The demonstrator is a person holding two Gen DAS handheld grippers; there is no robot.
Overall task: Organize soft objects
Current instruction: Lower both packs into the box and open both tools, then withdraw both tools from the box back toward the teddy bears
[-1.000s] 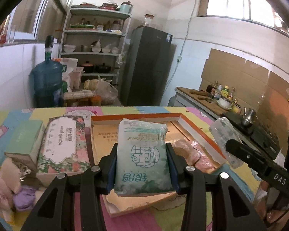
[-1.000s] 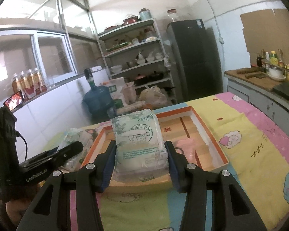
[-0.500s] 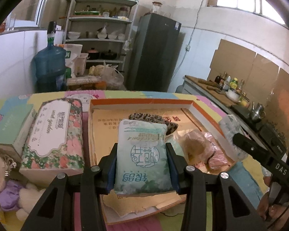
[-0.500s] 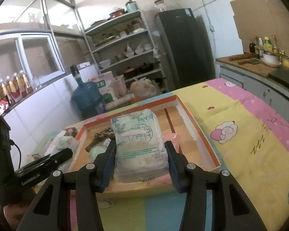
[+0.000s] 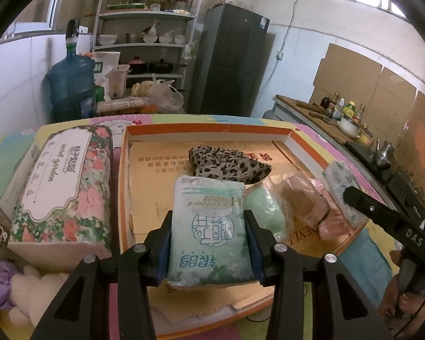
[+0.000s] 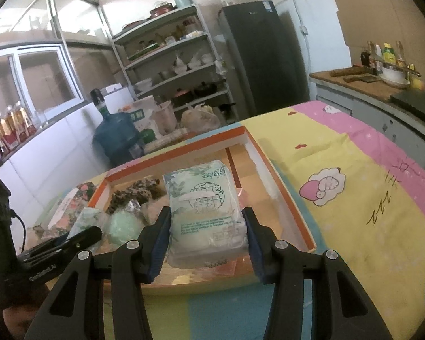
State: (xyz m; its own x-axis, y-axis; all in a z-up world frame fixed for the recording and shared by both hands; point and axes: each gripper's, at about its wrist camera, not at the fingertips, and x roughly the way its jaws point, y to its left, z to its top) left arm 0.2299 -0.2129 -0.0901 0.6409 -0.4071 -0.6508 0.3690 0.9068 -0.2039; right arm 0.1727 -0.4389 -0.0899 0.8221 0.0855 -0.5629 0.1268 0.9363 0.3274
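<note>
In my left gripper (image 5: pixel 209 243) I hold a pale green tissue pack (image 5: pixel 209 226), the blue pads pressed against both its long sides, jaws closed to the pack's width; it hangs over the near half of the orange-rimmed tray (image 5: pixel 206 130). My right gripper (image 6: pixel 206 238) clamps a second tissue pack (image 6: pixel 204 212) the same way, jaws closed snugly on its flanks, over the tray's (image 6: pixel 283 184) near edge; from the left camera that pack (image 5: pixel 342 189) shows at 3 o'clock, ahead of my right gripper's dark finger. Inside the tray, at 12 o'clock from my left pack, lies a leopard-print cloth (image 5: pixel 226 161), just beyond it. At 2 o'clock sit a mint-green soft bundle (image 5: pixel 263 209) and, touching it, a brown bagged item (image 5: pixel 303 198) with a pink bagged item (image 5: pixel 331 221) beside that. Outside the tray at 9 o'clock stands a floral tissue box (image 5: pixel 62 192), just beside the tray's left wall, with a light green box (image 5: pixel 2 167) further left. At 8 o'clock, near the frame edge, are a purple soft toy (image 5: pixel 0 286) and a white fluffy one (image 5: pixel 25 291), touching each other. Everything rests on a cartoon-print tablecloth (image 6: pixel 354 175). Beyond the table, at 11 o'clock, a blue water jug (image 5: pixel 70 82) stands before a metal shelf (image 5: pixel 144 28), with a dark refrigerator (image 5: pixel 229 59) at 12 o'clock.
</note>
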